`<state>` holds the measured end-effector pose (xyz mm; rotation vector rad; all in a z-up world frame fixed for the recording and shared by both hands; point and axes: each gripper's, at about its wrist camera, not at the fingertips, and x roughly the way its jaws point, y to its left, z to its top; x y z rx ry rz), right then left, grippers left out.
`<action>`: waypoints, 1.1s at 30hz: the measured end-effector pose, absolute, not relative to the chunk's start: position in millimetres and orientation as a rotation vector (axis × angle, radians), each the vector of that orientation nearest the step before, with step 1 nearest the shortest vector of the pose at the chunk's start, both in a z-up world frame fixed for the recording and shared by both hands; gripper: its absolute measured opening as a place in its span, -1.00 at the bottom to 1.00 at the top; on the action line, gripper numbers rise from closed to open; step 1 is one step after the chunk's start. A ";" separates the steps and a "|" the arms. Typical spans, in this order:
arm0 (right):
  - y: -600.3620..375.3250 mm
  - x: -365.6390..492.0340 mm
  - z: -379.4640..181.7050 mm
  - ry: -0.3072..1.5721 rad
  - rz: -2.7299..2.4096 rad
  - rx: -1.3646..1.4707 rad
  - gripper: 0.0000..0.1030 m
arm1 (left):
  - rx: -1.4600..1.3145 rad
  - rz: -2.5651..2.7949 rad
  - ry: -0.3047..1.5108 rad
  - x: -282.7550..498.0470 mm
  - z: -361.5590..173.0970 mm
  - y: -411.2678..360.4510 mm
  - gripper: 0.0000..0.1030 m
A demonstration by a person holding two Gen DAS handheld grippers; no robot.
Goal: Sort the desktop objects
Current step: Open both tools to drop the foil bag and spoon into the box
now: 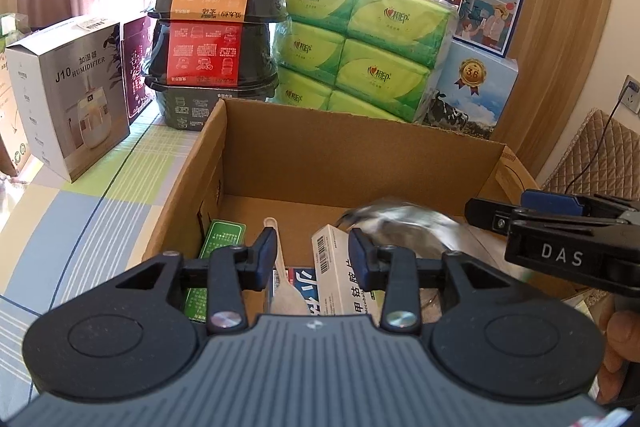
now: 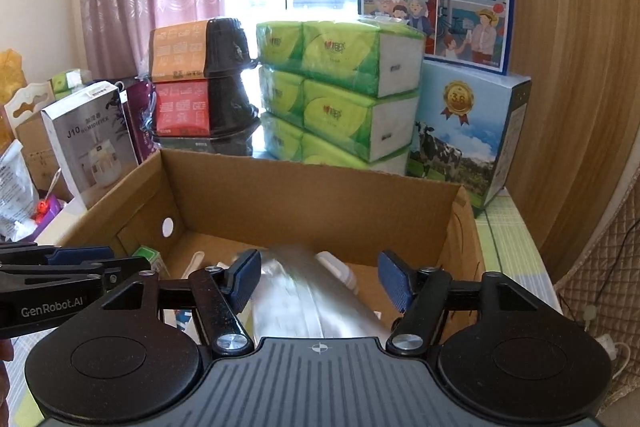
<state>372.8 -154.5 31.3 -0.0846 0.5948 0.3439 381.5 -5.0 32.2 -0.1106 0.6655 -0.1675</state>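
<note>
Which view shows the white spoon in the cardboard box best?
The left wrist view: the white spoon lies between the left gripper fingers, handle and bowl both visible. The right wrist view shows only its handle tip in the cardboard box.

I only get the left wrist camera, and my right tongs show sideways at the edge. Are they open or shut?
Observer: Open. The right wrist view shows the right tongs with both fingers spread wide.
Operator: Are they holding that shiny thing?
Observer: No. The shiny bag shows blurred between the spread fingers, over the cardboard box. I cannot tell whether it touches a pad.
Operator: Is there anything funny about the box that I can't see?
Observer: Yes, there is a round hole in its left wall.
</note>
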 end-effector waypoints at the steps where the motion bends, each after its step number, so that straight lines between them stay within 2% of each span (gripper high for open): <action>1: -154.1 372.9 31.0 0.597 0.345 -0.085 0.23 | -0.111 -0.165 0.667 381.3 32.1 -4.7 -0.36; 11: -155.1 371.9 30.5 0.602 0.338 -0.083 0.33 | -0.102 -0.154 0.665 379.4 33.4 -2.8 -0.31; 14: -155.0 372.1 29.8 0.612 0.336 -0.086 0.40 | -0.097 -0.152 0.659 378.0 34.9 -2.2 -0.09; 15: -154.8 372.0 29.3 0.615 0.333 -0.092 0.49 | -0.094 -0.151 0.656 377.5 35.5 -2.0 -0.01; 16: -155.0 372.1 28.7 0.616 0.332 -0.097 0.56 | -0.091 -0.150 0.655 377.2 35.9 -1.7 0.04; 18: -155.0 371.4 28.0 0.618 0.330 -0.103 0.57 | -0.087 -0.147 0.657 376.7 36.4 -1.0 0.06; 20: -155.7 371.0 27.3 0.623 0.331 -0.106 0.59 | -0.082 -0.140 0.659 376.2 36.7 -0.3 0.18; 27: -159.8 367.7 27.6 0.635 0.321 -0.104 0.86 | -0.060 -0.124 0.660 371.0 41.9 4.2 0.60; 29: -161.2 366.0 28.9 0.637 0.317 -0.098 0.95 | -0.052 -0.114 0.655 368.7 44.9 6.0 0.67; 33: -163.5 361.3 33.4 0.631 0.308 -0.097 0.96 | -0.033 -0.092 0.633 362.1 53.3 8.2 0.95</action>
